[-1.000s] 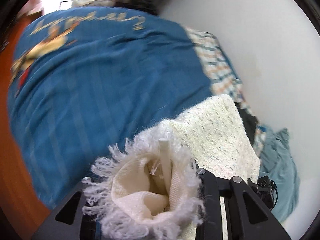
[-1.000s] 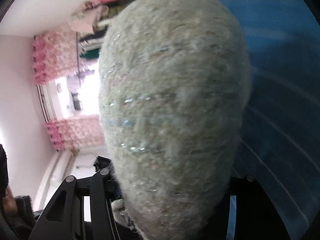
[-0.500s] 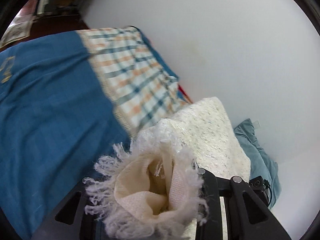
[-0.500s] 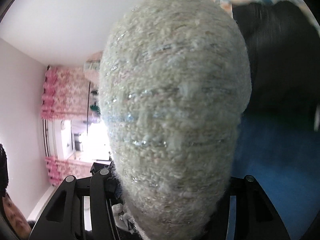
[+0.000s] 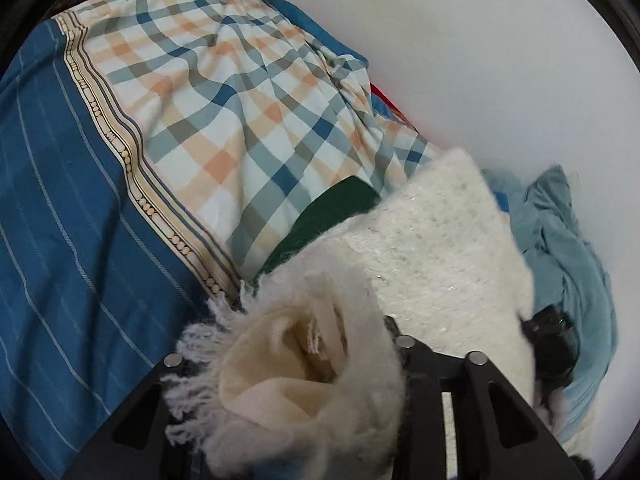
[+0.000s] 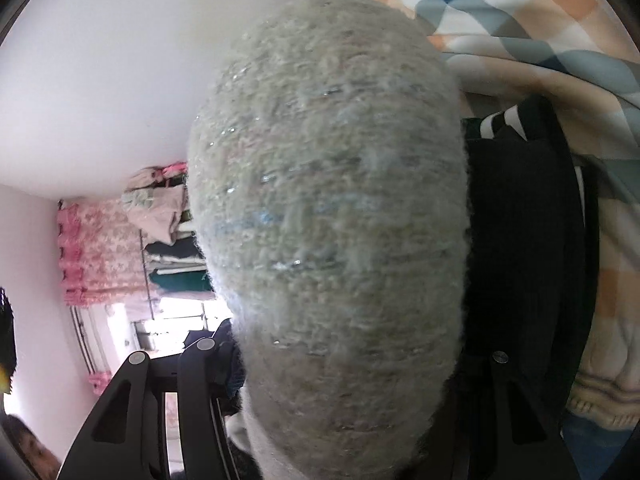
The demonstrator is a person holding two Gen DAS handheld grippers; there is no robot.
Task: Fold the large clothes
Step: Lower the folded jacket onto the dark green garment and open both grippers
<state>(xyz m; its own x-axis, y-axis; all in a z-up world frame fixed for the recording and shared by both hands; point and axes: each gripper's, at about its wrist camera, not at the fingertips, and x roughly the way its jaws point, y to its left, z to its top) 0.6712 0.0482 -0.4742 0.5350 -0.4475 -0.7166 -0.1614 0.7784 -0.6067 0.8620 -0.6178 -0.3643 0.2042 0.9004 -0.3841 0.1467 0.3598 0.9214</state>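
A folded cream knit garment [image 5: 432, 248] with a fringed edge spans both grippers above the bed. My left gripper [image 5: 288, 360] has the fringed, rolled end bunched between its fingers; its jaws are opening while the cloth still fills the gap. In the right wrist view the same garment [image 6: 328, 160] bulges up in front of the lens and hides most of the scene. My right gripper [image 6: 320, 360] has the thick fold packed between its fingers, and its jaws are opening too. The right gripper's black body [image 5: 552, 336] shows at the garment's far corner.
A blue striped bedspread [image 5: 60, 220] lies left, and a checked cloth [image 5: 240, 100] covers a mound ahead. A dark green piece [image 5: 332, 208] and a light blue garment [image 5: 572, 264] lie by the white wall [image 5: 500, 40]. A black striped garment [image 6: 520, 220] lies right; pink curtains [image 6: 92, 248] hang behind.
Both grippers carried the cream garment sideways across the bed, from over the blue bedspread to the checked cloth and black garment near the wall. The garment stays between both pairs of fingers.
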